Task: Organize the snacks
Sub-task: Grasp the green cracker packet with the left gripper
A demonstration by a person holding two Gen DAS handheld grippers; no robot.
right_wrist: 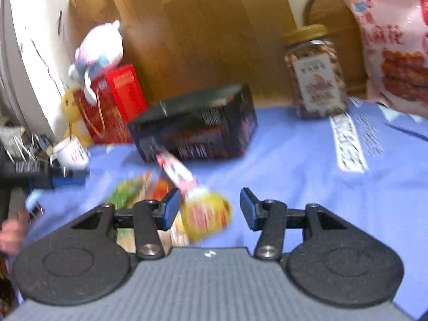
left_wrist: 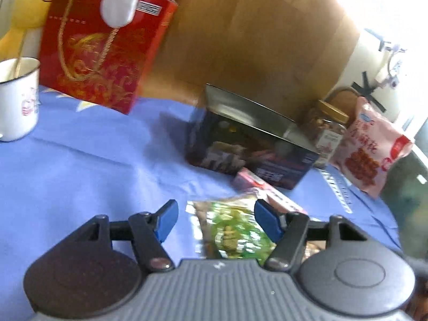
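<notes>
The left tool (left_wrist: pixel 215 218) hangs over a counter (left_wrist: pixel 80 165) covered in a blue cloth, its blue pads spread apart. A green snack packet (left_wrist: pixel 232 230) lies flat on the cloth below and between them; the pads do not press on it, and whether the right pad brushes its edge cannot be told through the blur. Just beyond the packet a pink box (left_wrist: pixel 256 184) lies flat, its far end near a dark rectangular tin (left_wrist: pixel 251 144) that stands open in the middle of the counter. To the right of the tin stands a clear jar with a gold lid (left_wrist: pixel 325 128), and beside that a pink snack bag (left_wrist: pixel 369 147) stands upright. At the far left are a white mug (left_wrist: pixel 18 99), a red gift bag (left_wrist: pixel 104 48) and a yellow plush toy (left_wrist: pixel 29 5).

The right tool (right_wrist: pixel 208 208) is also spread, with nothing pinched. A yellow snack packet (right_wrist: pixel 206 214) lies blurred on the cloth under the gap, nearer the left pad. Left of it lie the green packet (right_wrist: pixel 123 192) and something orange (right_wrist: pixel 160 187), both smeared by motion. The pink box (right_wrist: pixel 176 171) lies between the yellow packet and the dark tin (right_wrist: pixel 198 125). The left tool's blue fingers (right_wrist: pixel 69 179) show at the left edge.
</notes>
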